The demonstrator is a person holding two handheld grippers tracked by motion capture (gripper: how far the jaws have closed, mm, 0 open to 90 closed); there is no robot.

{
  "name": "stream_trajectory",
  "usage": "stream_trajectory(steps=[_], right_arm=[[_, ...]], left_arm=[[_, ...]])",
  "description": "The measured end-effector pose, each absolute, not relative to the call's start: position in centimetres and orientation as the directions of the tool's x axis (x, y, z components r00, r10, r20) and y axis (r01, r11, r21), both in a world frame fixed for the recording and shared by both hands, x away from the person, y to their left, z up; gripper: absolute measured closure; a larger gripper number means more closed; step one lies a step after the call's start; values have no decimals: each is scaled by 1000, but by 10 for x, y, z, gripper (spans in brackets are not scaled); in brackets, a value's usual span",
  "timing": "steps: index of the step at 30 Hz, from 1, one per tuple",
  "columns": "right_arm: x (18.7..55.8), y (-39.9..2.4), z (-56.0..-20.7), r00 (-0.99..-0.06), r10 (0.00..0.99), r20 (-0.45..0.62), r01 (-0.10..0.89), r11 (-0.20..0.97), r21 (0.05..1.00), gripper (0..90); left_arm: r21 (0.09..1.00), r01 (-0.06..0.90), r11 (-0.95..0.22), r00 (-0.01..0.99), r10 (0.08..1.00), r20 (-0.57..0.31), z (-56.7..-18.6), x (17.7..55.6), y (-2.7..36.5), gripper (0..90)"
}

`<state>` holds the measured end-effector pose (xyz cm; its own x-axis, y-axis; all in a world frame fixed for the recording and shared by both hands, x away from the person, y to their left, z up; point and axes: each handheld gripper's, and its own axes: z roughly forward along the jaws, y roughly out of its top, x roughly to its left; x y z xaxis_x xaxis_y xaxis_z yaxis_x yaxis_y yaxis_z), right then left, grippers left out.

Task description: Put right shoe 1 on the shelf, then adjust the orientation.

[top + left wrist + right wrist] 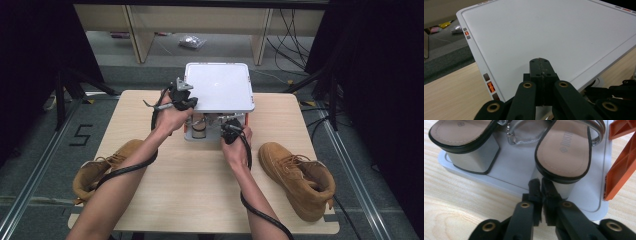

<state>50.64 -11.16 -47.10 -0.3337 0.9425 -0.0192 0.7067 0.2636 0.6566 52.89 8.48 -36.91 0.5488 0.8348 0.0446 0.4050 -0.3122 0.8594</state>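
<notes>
Our right gripper (541, 185), jaws barely parted, empty, at heel of sandal (564, 152): tan insole, black edge, pale block heel, on rack's lower tray (519, 167). Left gripper (540, 65) closed, empty, over white top shelf (544, 32).

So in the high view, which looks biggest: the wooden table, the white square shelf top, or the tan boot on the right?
1. Light wooden table
2. White square shelf top
3. Tan suede boot on the right
</notes>
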Motion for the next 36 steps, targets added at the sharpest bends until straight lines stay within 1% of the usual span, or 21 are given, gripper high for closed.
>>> stream_trajectory(steps=[1,2,6,9,11,15,16,18,19,21,22,23,24,26,27,28,31,33,34,36], right_arm=[[505,-112,-470,-330,943,-33,707,270,654,826],[502,-112,-469,-329,944,-23,712,264,651,807],[492,-119,-462,-335,942,-14,716,264,646,721],[483,-125,-454,-339,941,-14,714,267,647,678],[477,-129,-450,-345,939,10,717,256,648,656],[465,-135,-443,-352,935,34,727,250,639,615],[462,-135,-443,-348,935,71,736,226,638,606],[457,-137,-439,-357,931,72,733,231,640,591],[455,-137,-437,-350,934,75,737,225,637,586],[452,-139,-436,-375,924,75,725,242,645,578],[450,-140,-436,-374,925,75,725,241,645,574],[448,-139,-436,-360,930,76,732,231,641,570],[448,-140,-437,-372,924,87,730,234,642,565],[446,-141,-438,-368,926,82,734,235,637,558],[445,-140,-440,-365,926,100,740,223,634,556],[444,-140,-440,-368,926,87,736,233,636,554],[442,-140,-440,-377,922,84,733,242,636,547],[441,-140,-440,-381,920,93,736,241,632,544],[441,-140,-440,-382,919,97,740,242,628,540],[439,-141,-440,-381,919,98,741,241,627,538]], left_arm=[[860,406,-310,549,835,42,-369,529,85,896],[851,408,-329,558,828,53,-368,529,87,896],[853,407,-326,556,830,52,-368,529,86,896],[858,405,-316,549,834,48,-369,529,85,896],[865,399,-305,546,837,43,-370,530,84,896],[860,399,-318,551,833,52,-369,531,85,896],[856,407,-320,551,833,50,-369,530,85,895],[862,408,-301,545,838,34,-369,531,85,891],[864,408,-294,539,842,32,-369,531,84,882],[859,419,-295,541,840,25,-368,531,86,819],[862,420,-285,534,845,19,-367,530,86,800],[869,414,-271,527,850,14,-365,528,85,782],[871,409,-273,531,847,16,-363,527,86,769],[877,405,-260,532,846,6,-358,524,87,740],[872,403,-278,539,842,20,-355,522,89,730],[874,401,-273,536,844,18,-353,520,90,715],[861,405,-309,547,836,43,-347,514,98,692],[848,413,-332,554,831,55,-345,510,104,677],[847,420,-326,548,835,49,-345,507,106,667],[830,428,-358,559,826,68,-344,501,114,652]])
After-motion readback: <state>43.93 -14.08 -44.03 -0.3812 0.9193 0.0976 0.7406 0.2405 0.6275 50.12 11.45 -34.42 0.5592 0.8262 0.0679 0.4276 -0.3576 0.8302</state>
